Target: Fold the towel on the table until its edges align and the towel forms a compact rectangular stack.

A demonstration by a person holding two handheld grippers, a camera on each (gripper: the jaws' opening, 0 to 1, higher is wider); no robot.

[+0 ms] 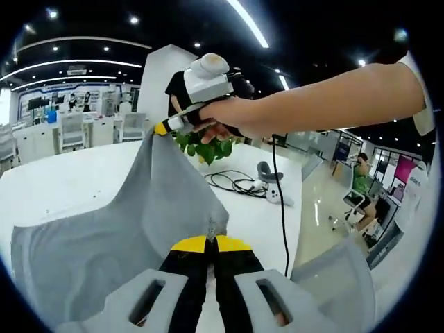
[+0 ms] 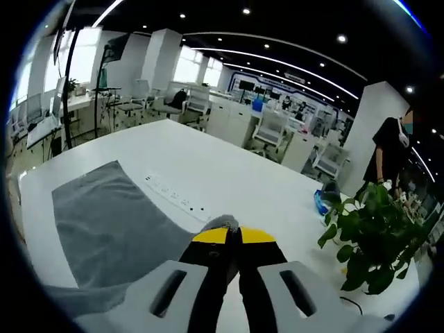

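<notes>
The left gripper view shows the left claw (image 1: 211, 244) with its yellow-tipped jaws pressed together on a bunched edge of the grey towel (image 1: 118, 250), which spreads out to the left below it over the white tabletop (image 1: 76, 180). From that pinch the cloth rises in a taut ridge toward the upper middle, where the right claw (image 1: 164, 127), held in a person's hand (image 1: 232, 118), is clamped on another corner of the towel and lifts it off the tabletop. Just behind that hand stands a green potted plant (image 1: 205, 147), and beyond it a black cable (image 1: 232, 182) loops across the tabletop next to a small grey device (image 1: 269, 182). A grey chair back (image 1: 333, 277) sits at the lower right edge. In the right gripper view, the right claw (image 2: 233, 238) has its jaws closed on a small fold of the towel (image 2: 111, 229), the rest of which lies flat and spread to the left on the tabletop (image 2: 229, 180). A white power strip (image 2: 175, 197) lies just beyond the towel's far edge, and the plant (image 2: 374, 243) stands well to the right. Office desks and chairs fill the background.
</notes>
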